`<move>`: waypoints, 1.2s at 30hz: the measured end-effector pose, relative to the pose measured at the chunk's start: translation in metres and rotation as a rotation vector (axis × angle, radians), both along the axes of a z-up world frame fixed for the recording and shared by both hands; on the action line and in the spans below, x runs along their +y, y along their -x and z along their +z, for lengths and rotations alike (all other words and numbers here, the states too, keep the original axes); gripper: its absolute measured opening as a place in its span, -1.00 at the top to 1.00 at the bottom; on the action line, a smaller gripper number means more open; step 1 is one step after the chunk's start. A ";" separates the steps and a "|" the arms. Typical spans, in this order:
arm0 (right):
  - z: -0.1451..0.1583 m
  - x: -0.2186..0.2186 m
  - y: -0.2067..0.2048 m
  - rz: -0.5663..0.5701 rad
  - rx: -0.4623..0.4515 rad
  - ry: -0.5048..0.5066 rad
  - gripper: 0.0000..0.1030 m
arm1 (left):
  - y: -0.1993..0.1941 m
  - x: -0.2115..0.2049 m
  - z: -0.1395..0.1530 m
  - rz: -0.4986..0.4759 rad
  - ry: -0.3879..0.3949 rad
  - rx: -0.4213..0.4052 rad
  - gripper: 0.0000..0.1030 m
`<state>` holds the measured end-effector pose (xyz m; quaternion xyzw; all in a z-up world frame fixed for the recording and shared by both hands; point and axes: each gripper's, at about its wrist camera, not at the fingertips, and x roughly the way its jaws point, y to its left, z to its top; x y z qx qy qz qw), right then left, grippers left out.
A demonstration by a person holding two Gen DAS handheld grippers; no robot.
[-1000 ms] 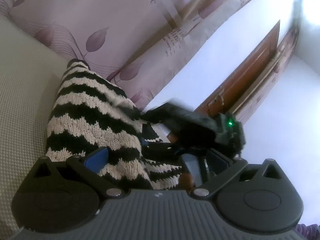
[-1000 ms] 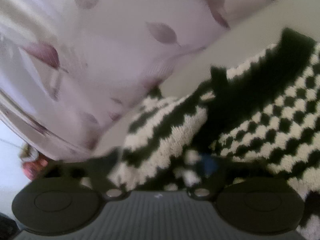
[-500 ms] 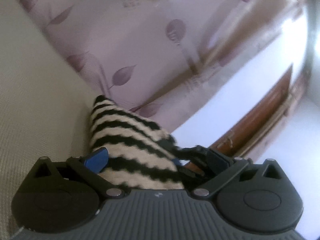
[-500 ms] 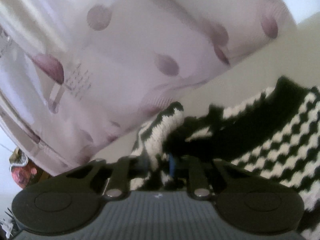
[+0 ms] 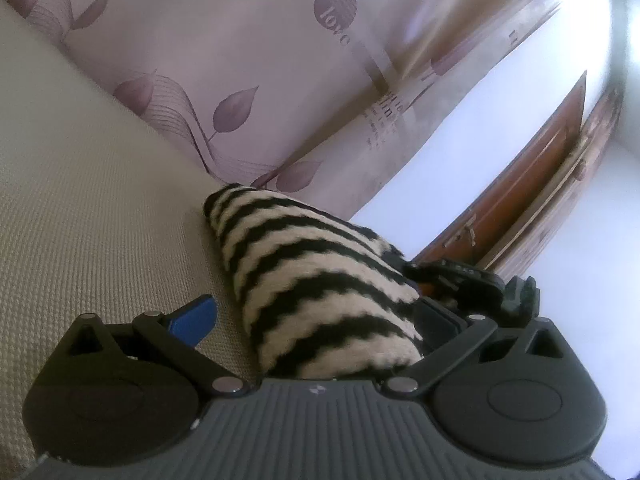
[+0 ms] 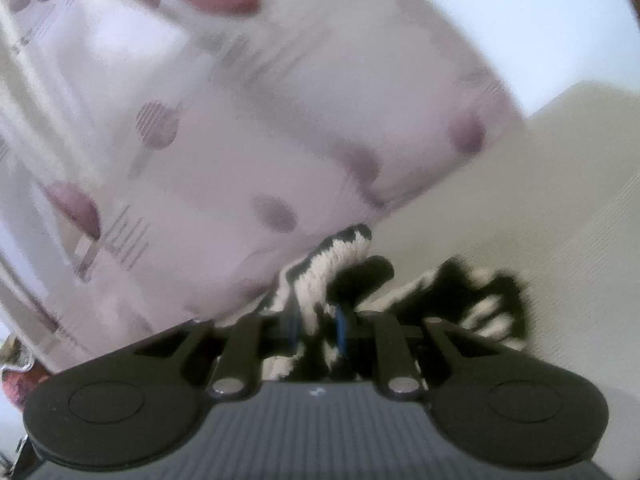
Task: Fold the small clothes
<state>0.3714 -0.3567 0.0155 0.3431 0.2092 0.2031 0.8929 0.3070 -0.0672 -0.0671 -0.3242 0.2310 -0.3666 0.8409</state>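
Observation:
A black-and-cream wavy-striped knit garment [image 5: 320, 280] lies bunched on the beige woven surface [image 5: 100, 208]. My left gripper [image 5: 316, 314] is open wide around it. Its blue left pad [image 5: 194, 316] stands clear of the knit, while the right finger touches the fabric's side. Just beyond the garment's right end, the right gripper [image 5: 460, 278] shows as a dark shape. In the right wrist view, my right gripper [image 6: 317, 318] is shut on a raised fold of the knit [image 6: 324, 268], with the blue pads close together. More of the garment [image 6: 480, 300] trails off to the right, blurred.
A lilac curtain with a leaf print [image 5: 240, 60] hangs behind the beige surface and fills most of the right wrist view [image 6: 260, 120]. A brown wooden door [image 5: 536, 188] and a white wall stand at the far right.
My right gripper's jaws came together on a fold of the knit and rose with it. In the left wrist view the garment drew in from a spread panel to a narrow roll.

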 end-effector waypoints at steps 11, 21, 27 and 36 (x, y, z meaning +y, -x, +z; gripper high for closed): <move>-0.032 -0.040 -0.017 -0.059 0.121 0.154 0.68 | -0.003 -0.013 0.001 -0.032 -0.058 -0.004 -1.00; -0.046 -0.059 0.001 -0.060 0.059 -0.009 0.58 | 0.003 -0.033 0.023 -0.012 -0.082 -0.023 -1.00; -0.033 -0.054 0.055 0.123 -0.024 0.032 0.48 | 0.005 -0.062 0.047 -0.019 -0.106 -0.090 -1.00; -0.054 -0.018 0.067 0.169 0.041 0.296 0.75 | 0.011 -0.112 0.033 -0.084 -0.284 -0.104 -0.98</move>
